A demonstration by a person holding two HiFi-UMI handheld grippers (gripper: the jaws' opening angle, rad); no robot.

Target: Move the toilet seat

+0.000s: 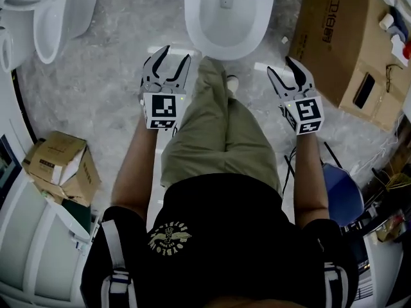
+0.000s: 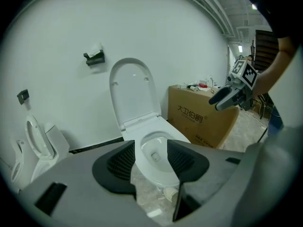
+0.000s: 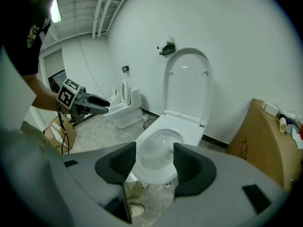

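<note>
You hold the left hand-held gripper and the right hand-held gripper in the air just short of the white ceramic toilet bowl. Both are released, jaws apart, and grasp nothing. Only the bowl beyond shows through each gap. The white oval plastic toilet seat stands raised upright against the white wall behind the bowl, apart from both grippers. A brown cardboard box sits right of the toilet.
</note>
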